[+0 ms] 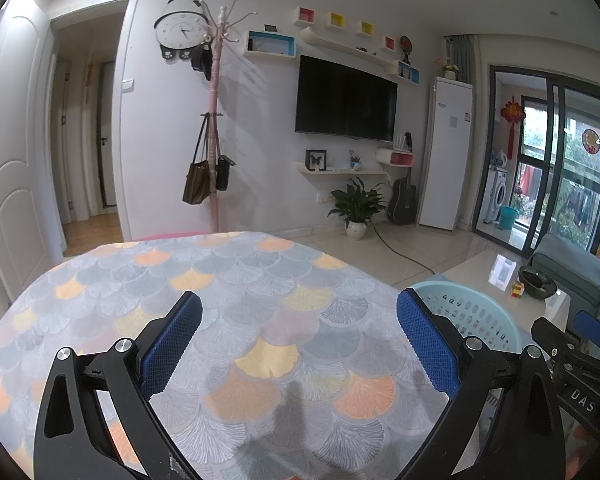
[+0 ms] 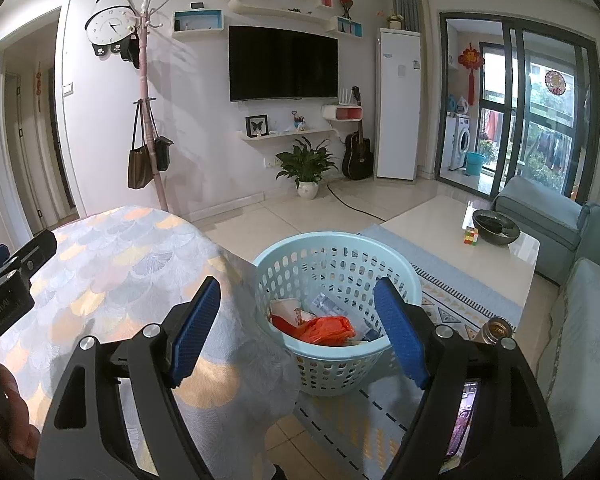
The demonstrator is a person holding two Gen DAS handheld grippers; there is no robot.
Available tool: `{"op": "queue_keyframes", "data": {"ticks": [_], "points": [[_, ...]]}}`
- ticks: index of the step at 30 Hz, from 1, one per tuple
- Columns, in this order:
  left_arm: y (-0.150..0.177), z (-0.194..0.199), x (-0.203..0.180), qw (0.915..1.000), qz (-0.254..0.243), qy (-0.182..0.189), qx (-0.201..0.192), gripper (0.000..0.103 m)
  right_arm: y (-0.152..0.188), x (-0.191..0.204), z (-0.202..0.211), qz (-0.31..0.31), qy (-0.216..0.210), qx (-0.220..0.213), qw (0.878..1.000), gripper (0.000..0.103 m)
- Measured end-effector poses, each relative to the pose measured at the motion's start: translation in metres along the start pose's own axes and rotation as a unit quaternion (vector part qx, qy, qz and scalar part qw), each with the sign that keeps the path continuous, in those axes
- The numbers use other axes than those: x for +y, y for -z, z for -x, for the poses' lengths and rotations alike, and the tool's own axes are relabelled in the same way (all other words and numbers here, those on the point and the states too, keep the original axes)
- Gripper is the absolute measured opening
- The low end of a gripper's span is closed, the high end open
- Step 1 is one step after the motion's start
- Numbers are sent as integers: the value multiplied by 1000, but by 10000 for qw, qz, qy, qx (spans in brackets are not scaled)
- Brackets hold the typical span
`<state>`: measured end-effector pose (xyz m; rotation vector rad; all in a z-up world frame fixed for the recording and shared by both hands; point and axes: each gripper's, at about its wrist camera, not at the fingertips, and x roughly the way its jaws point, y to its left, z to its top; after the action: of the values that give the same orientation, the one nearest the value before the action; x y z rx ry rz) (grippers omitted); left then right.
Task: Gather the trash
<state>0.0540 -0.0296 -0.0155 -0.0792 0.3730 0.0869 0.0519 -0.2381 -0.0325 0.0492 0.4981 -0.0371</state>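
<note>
**A:** Left wrist view first: the left gripper (image 1: pixel 300 340) is spread wide with nothing between its blue pads, hovering over the table (image 1: pixel 228 280) with the fan-pattern cloth. I can't spot any trash on the cloth at all. Just past the table's right edge you only catch the rim of the light-blue laundry-style basket (image 1: pixel 472 308), contents hidden. The right gripper pokes in beyond the basket, too cut off to read from here.

**B:** Right wrist view fills that in. The right gripper (image 2: pixel 300 320) is also splayed open and empty, sitting above the basket (image 2: pixel 336 360), which stands on the rug right beside the table's corner. Inside the basket: an orange plastic bag (image 2: pixel 326 330), a paper cup (image 2: pixel 286 308) and some wrappers (image 2: pixel 324 300). So the trash looks already collected, I'd guess the job is about done.

**A:** Agreed. If anything's left, I'd sweep both cameras along the table's edges before calling it, and keep drops centred over the basket so light stuff doesn't bounce off the rim.

**B:** Also only this view shows the metal flask (image 2: pixel 498 328) and the phone (image 2: pixel 464 416) on the far side of the basket from the table. Those don't look like trash, leave them.
</note>
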Motion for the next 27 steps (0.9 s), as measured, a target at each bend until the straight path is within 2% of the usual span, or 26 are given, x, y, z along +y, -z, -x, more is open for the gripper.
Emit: {"op": "queue_keyframes", "data": {"ticks": [11, 16, 22, 27], "points": [[-2, 2, 1, 10000, -5, 20, -25, 95, -3, 3, 7, 19, 6, -85, 10000, 75], [-8, 16, -2, 9999, -85, -27, -77, 95, -8, 6, 16, 16, 26, -159, 9999, 75], [-10, 37, 8, 9998, -35, 152, 97, 95, -11, 15, 30, 73, -2, -230, 9997, 75], [-13, 61, 27, 9999, 36, -133, 66, 95, -13, 22, 39, 4, -129, -151, 9998, 75]]}}
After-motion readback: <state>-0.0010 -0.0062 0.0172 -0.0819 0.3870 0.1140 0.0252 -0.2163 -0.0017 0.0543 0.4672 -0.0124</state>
